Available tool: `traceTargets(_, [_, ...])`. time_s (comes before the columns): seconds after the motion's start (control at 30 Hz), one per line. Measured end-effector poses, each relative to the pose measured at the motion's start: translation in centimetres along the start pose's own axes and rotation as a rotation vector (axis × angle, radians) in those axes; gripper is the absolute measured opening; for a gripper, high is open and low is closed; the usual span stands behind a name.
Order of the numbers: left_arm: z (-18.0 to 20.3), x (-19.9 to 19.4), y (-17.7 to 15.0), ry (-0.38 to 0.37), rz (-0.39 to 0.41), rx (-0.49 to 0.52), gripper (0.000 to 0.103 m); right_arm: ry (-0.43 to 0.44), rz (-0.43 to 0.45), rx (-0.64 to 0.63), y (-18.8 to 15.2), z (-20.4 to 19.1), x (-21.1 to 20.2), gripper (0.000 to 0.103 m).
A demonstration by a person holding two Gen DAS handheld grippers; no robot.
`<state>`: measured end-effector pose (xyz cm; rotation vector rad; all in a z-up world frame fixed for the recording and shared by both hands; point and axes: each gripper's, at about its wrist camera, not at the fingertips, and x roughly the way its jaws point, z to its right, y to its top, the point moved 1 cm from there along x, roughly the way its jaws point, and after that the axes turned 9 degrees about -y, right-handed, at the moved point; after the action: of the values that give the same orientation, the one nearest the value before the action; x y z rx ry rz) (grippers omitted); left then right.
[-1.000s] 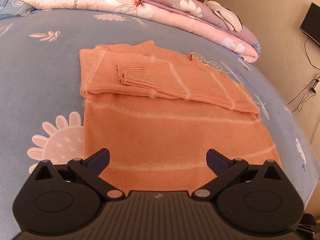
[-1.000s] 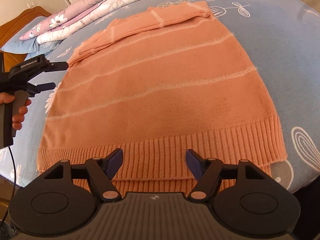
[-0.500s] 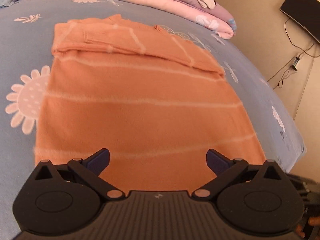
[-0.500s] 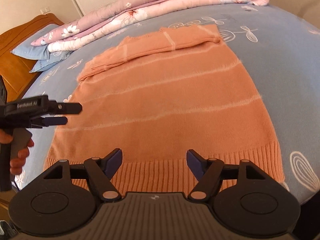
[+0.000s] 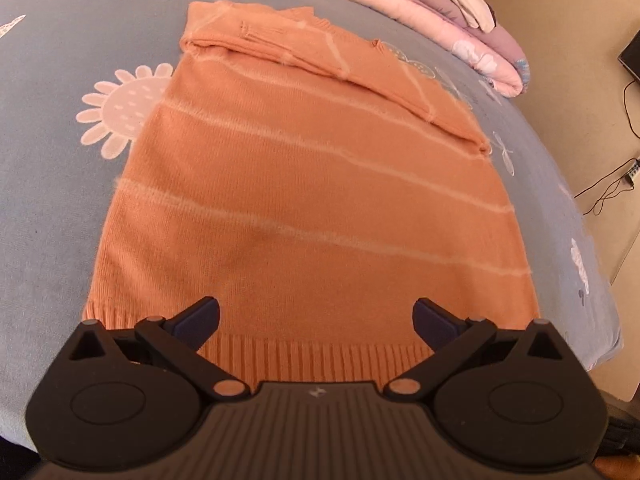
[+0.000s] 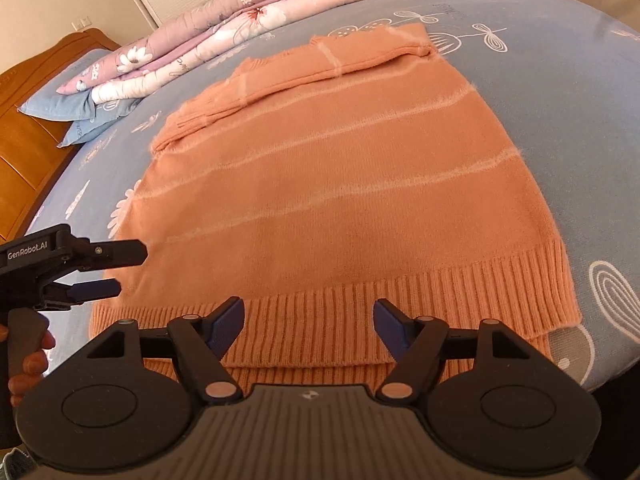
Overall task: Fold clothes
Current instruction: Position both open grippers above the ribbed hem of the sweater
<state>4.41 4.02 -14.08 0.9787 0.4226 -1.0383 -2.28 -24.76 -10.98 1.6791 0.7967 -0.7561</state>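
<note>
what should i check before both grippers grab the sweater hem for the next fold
1. Left gripper jaws apart, nothing between them: ok.
2. Right gripper jaws apart, nothing held: ok.
3. Both grippers over the ribbed hem of the orange sweater: ok, though neither touches it yet.
4. Sleeves folded in across the chest: ok.
5. Body lying flat on the blue bedsheet: ok, no big wrinkles.
6. Both hem layers lined up: not ok, the lower layer peeks out beneath the upper one in the right wrist view.
</note>
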Motion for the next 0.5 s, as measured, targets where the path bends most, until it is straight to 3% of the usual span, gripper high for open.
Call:
traceTargets(0.13, [-0.5,-0.4,-1.2,-0.006,-0.028,0.017,0.102,-0.023,-0.026,-0.043,-0.3,-0.4,0.2,0.076])
traceTargets(0.3, [-0.9,-4.6,1.6,-0.059,-0.040,0.026,0.102,-0.050,0.040,-0.042,0.8,-0.7,-2.7,0.076])
traceTargets(0.5, [-2.6,-9.7,4.2,-0.026,-0.023,0.037,0.102,-0.091,0.056,-0.128,1.0,-2.2,-3.7,0.076])
